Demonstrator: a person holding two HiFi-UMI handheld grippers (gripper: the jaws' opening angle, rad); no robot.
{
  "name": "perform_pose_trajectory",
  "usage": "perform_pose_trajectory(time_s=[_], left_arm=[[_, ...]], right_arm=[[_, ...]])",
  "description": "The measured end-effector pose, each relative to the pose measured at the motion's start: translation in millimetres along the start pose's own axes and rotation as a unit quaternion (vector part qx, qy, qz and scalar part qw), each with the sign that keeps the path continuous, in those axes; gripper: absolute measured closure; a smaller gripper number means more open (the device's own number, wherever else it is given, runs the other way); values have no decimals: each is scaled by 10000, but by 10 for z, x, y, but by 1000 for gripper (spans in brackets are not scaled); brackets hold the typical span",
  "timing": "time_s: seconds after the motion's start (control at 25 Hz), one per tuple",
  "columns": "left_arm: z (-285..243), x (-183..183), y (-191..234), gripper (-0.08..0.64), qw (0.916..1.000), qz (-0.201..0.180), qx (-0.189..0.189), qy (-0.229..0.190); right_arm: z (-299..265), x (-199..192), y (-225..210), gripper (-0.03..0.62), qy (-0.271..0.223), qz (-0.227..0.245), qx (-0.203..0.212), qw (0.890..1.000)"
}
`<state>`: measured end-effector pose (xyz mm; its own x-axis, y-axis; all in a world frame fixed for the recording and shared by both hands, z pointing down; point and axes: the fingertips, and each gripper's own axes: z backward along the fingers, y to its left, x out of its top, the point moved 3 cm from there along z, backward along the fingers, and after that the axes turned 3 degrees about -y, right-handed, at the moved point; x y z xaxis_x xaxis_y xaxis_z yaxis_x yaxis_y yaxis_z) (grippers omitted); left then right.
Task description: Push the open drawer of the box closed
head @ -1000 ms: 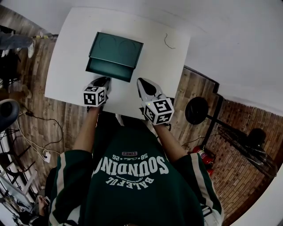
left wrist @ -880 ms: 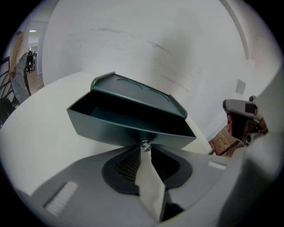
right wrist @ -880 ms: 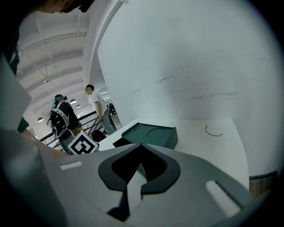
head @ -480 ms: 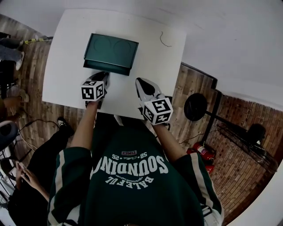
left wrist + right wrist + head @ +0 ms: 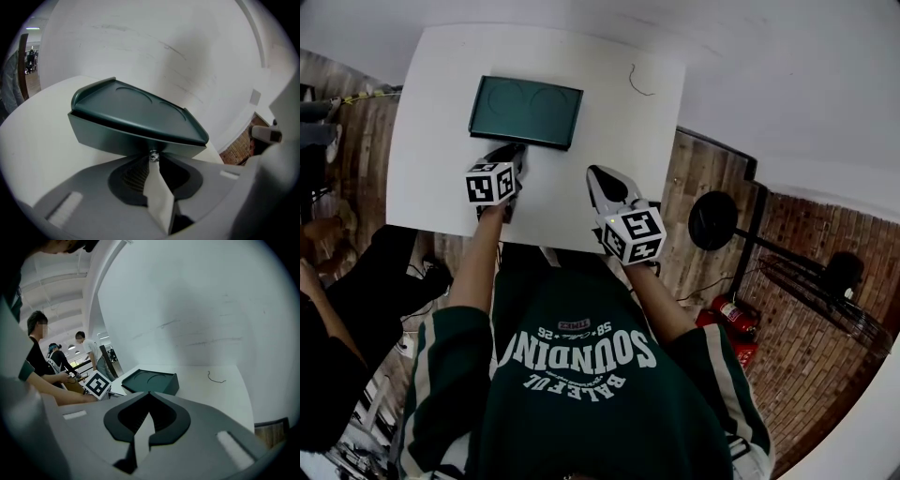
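Observation:
A dark green box [image 5: 525,111] lies on the white table [image 5: 619,131], and its drawer front [image 5: 108,138] sits flush under the lid. My left gripper [image 5: 510,155] is at the middle of that front. Its fingertips [image 5: 153,161] meet right below the drawer's small metal knob [image 5: 153,155] and touch it. The jaws are closing, all but together, with nothing between them. My right gripper [image 5: 602,176] rests shut over the table to the right of the box, empty. From the right gripper view the box [image 5: 152,380] lies ahead and slightly left.
A thin dark wire [image 5: 639,82] lies on the table at the far right, near the white wall. The table's near edge runs just under both grippers. A person in black [image 5: 337,309] stands at the left. A black disc [image 5: 713,221] and a red extinguisher [image 5: 733,323] are on the floor at the right.
The drawer stuck out toward me and has slid in flush with the box. My left gripper went forward with it. The right gripper stayed put. A person stepped in at the left.

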<state>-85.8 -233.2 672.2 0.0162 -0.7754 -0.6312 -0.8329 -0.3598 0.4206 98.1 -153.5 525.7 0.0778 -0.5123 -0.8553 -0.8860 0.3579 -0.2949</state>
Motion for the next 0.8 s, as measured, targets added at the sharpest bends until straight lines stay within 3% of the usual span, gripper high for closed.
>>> perform_pose_trajectory(time_s=[0.44, 0.8], left_arm=[[-14, 63, -3, 435, 10000, -45, -56, -23], [401, 32, -62, 436, 9991, -165, 110, -374]], right_arm=[[22, -4, 1, 591, -28, -31, -7, 10000], [-18, 90, 136, 591, -100, 141, 290, 9994]])
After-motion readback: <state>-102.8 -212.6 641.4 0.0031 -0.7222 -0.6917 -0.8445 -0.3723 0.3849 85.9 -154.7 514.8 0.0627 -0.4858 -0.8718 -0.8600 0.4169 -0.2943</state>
